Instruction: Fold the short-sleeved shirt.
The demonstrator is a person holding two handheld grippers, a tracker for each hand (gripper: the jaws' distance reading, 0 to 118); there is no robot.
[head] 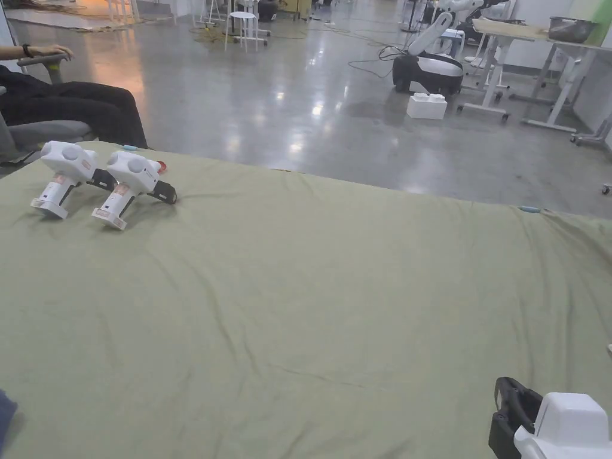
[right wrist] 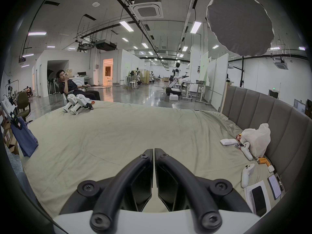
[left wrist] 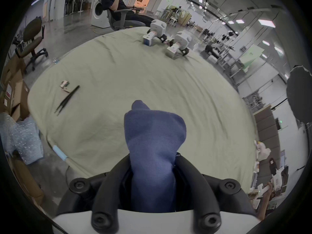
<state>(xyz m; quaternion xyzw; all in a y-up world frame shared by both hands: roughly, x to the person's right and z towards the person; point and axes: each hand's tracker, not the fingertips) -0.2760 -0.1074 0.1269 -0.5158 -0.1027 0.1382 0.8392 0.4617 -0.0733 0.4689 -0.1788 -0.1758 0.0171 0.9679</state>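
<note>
Left gripper [left wrist: 152, 168]: both jaws clamped on a bunched fold of the blue short-sleeved shirt [left wrist: 152, 136], which stands up out of them above the near edge of the green bed sheet [left wrist: 135, 79]; in the right gripper view the same shirt [right wrist: 27, 139] hangs at the sheet's left edge. Right gripper [right wrist: 154, 170]: jaws pressed together with nothing between them, low over the near part of the sheet, its white body at the sheet's near right corner in the head view [head: 514, 412]. Two spare white grippers [head: 101, 182] lie side by side at the sheet's far left corner; black tweezers [left wrist: 67, 100] rest near its left edge.
</note>
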